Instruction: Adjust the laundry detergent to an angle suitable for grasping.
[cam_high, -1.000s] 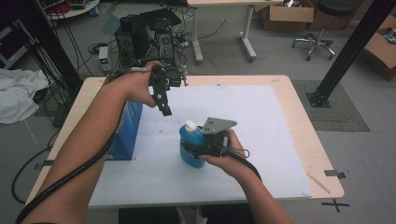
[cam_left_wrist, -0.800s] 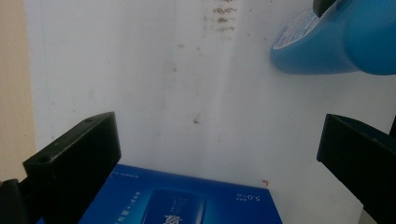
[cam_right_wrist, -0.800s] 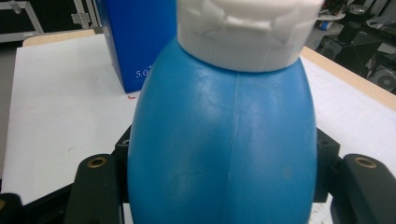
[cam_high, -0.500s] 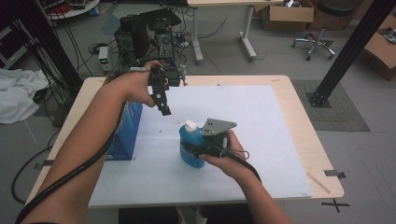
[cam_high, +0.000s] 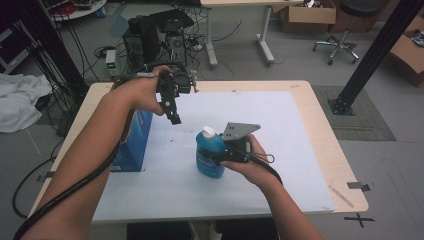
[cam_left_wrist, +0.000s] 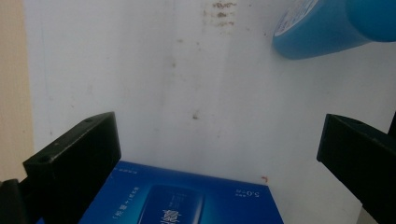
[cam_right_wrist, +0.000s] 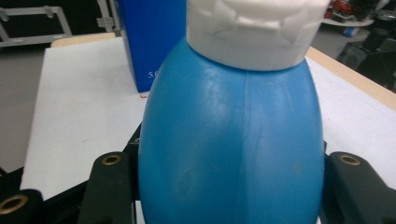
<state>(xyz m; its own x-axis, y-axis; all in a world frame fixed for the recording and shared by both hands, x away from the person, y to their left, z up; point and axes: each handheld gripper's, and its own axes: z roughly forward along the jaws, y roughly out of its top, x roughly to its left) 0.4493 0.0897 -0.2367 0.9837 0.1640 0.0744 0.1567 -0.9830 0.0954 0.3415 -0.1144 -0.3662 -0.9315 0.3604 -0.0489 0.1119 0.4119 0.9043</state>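
Note:
A blue bottle with a white cap stands upright on the white sheet near the table's middle. My right gripper comes in from the right and is shut on the blue bottle, one black jaw pressed against each side of its body. A tall blue box stands at the sheet's left edge. My left gripper hangs above the sheet to the right of the box, pointing down. Its jaws are wide open in the left gripper view, with the blue box below and nothing between them.
A white sheet covers most of the wooden table. Computer cases and tangled cables stand just beyond the far edge. A black post base sits on the floor to the right.

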